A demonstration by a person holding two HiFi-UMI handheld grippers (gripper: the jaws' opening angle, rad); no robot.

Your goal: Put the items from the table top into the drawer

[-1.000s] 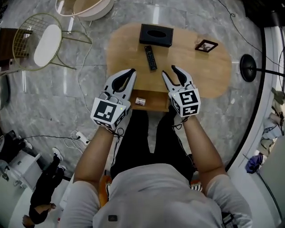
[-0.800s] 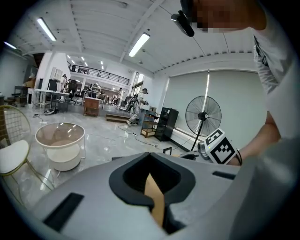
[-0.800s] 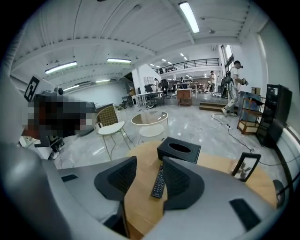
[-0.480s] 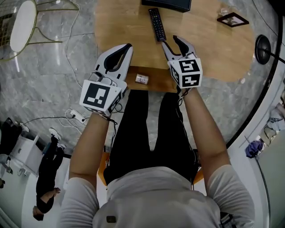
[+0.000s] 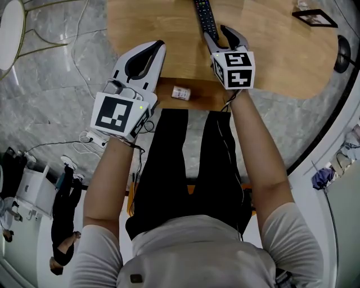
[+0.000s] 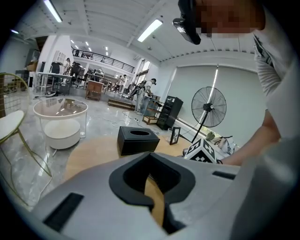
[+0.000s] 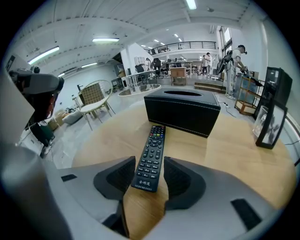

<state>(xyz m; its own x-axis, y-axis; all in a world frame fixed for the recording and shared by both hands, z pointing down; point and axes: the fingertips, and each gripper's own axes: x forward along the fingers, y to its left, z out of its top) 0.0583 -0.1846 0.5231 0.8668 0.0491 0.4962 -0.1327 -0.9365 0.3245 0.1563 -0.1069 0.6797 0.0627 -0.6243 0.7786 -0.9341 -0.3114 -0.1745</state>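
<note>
Seen from above, one seated person in a grey top and black trousers holds two grippers, one in each hand. Both are smooth grey-white plastic with black padded jaws. The left gripper hangs over the bench's near left edge. Its jaws are closed tip to tip, leaving only their own oval hollow, and they hold nothing. The right gripper points down at the bench – its jaws have just been opening and stand well apart. The near end of the remote lies between the ribbed pads, and neither pad touches it.

Between the two grippers, under the bench's near edge, one shallow wooden drawer stands pulled out. One small white bottle lies on its side in the drawer's left part.

The bench is one rounded slab of pale, matt wood with a fine grain. Three things rest on it:
- The remote is one long, slim black bar with rows of small buttons, lying lengthwise away from the person.
- Beyond its far end, apart from it, sits one black rectangular box with an oval slot in its top.
- To the right, well apart from both, one small dark frame stands upright near the bench's right end.

Farther off, the floor is glossy grey stone – veined like marble. On it stand one wire chair with a white seat and one round-headed fan on a pole.
</note>
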